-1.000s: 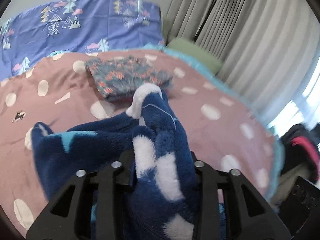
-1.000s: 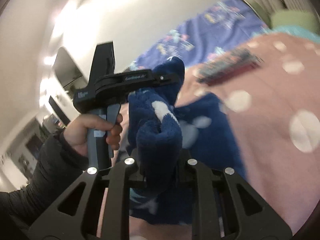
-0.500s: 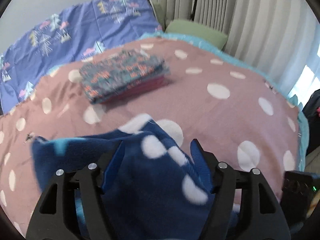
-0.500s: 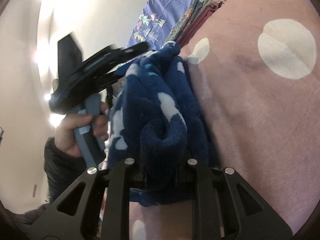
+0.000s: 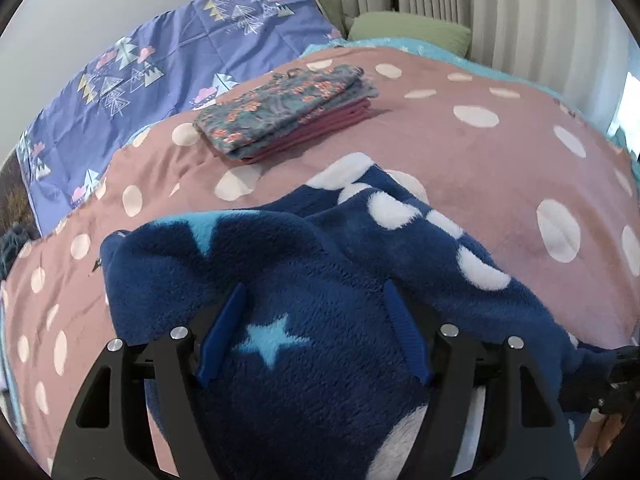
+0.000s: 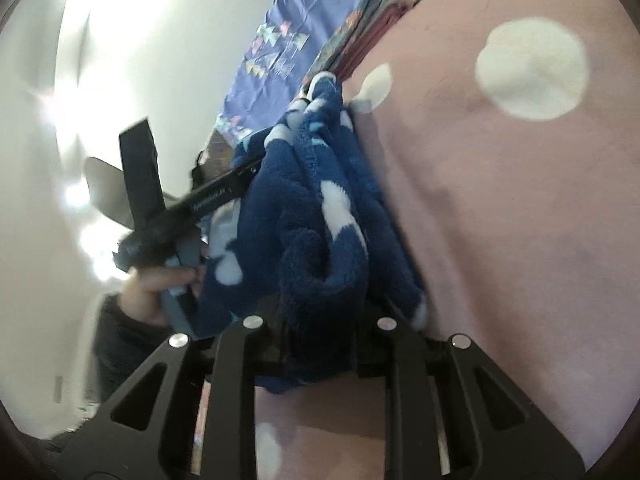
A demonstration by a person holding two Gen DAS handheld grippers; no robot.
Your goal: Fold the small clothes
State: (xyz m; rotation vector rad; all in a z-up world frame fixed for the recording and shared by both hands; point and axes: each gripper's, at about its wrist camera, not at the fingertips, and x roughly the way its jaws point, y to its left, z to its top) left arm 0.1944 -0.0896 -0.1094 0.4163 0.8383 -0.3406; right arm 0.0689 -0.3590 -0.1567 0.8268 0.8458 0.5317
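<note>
A dark blue fleece garment [image 5: 304,280] with white dots and light blue stars lies bunched on the pink dotted bedspread [image 5: 500,152]. My left gripper [image 5: 316,320] is open, its blue pads spread wide over the fleece just below. My right gripper [image 6: 320,304] is shut on a thick fold of the same fleece [image 6: 320,216] and holds it low over the bed. The left gripper's body and the hand holding it show in the right wrist view [image 6: 192,208], at the fleece's far side.
A stack of folded clothes [image 5: 284,112], floral piece on top, sits further back on the bed. A purple tree-print pillow [image 5: 160,60] lies behind it, a green cushion [image 5: 408,28] and curtains [image 5: 520,12] at the back right. Dark items sit off the bed's right edge [image 5: 624,372].
My left gripper opened and let go of the fleece, which dropped flat onto the bed. Both grippers lowered toward the bedspread; the right one kept its hold.
</note>
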